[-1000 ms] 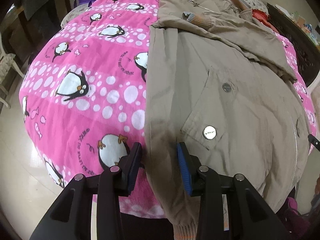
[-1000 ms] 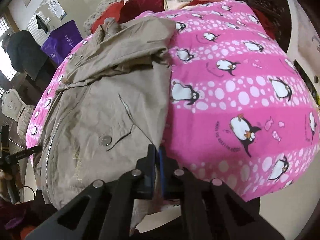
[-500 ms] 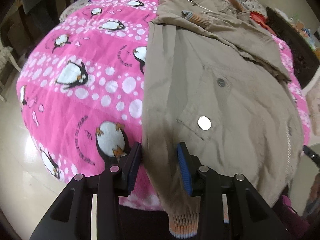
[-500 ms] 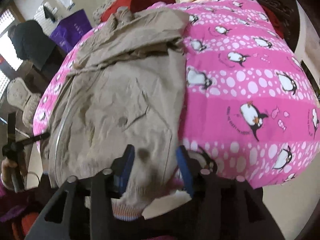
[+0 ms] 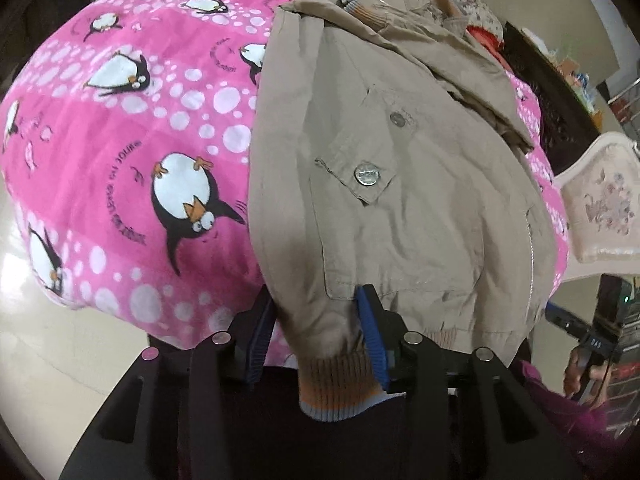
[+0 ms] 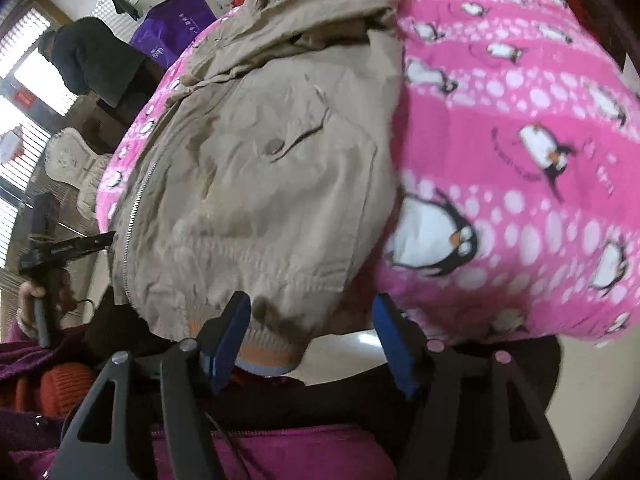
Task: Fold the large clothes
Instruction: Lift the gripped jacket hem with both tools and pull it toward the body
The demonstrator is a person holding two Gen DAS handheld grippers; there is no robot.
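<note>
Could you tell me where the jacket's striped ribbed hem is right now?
The ribbed hem hangs off the penguin blanket's near edge, between the open left gripper's fingers.

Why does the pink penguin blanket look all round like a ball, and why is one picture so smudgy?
Both views: the fisheye lens bulges the pink penguin-print blanket and darkens the corners. Right wrist view: motion blur smears the beige cotton jacket, and bright windows glare at the left. Left wrist view: sharper, the silver snap button glints, and the left claw casts a shadow on the jacket.

Soft, even indoor light, bright windows point(image 6: 16, 80) glaring at left, slight motion blur, heavy fisheye vignetting.
</note>
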